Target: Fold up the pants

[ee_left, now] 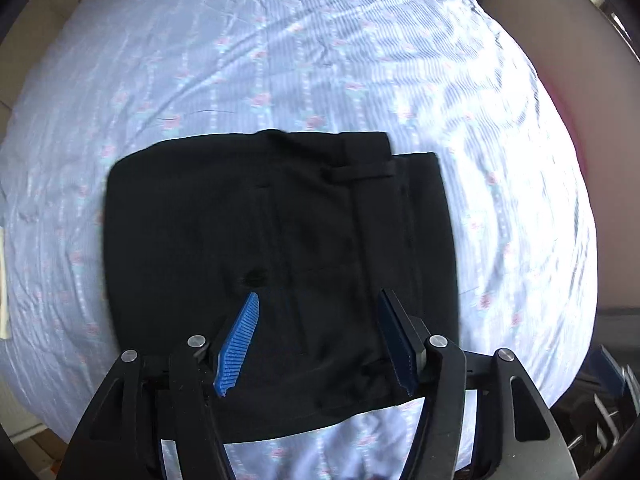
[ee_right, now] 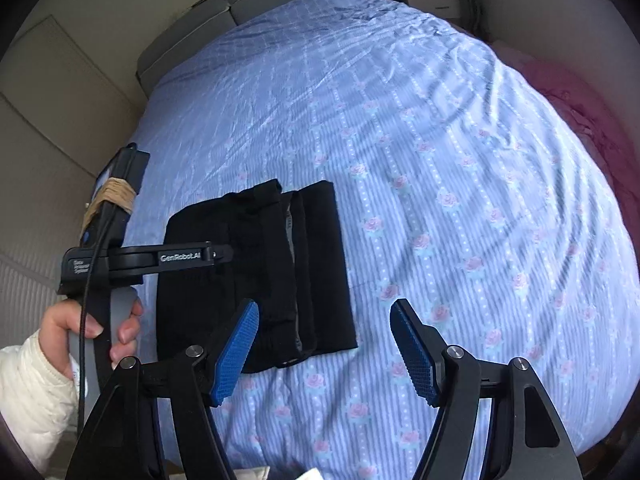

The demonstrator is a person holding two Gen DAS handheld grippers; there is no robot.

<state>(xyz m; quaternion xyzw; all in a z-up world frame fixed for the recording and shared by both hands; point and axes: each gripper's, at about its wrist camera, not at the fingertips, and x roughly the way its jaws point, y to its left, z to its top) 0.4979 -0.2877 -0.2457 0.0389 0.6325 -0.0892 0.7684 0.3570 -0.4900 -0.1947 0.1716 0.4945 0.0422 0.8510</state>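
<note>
Right wrist view shows the pants (ee_right: 256,276) lying folded small and flat on the bed (ee_right: 440,160), so I think little is left, and my left jaws (ee_left: 318,336) and right jaws (ee_right: 324,344) both stand apart, holding nothing.

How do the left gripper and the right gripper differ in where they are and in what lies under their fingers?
The left gripper hangs over the folded black pants; the right gripper hangs beside them, over the bare bedsheet. The left gripper's fingers frame dark cloth; the right gripper's frame flowered sheet. Both stand open, hold nothing, and have blue pads.
</note>
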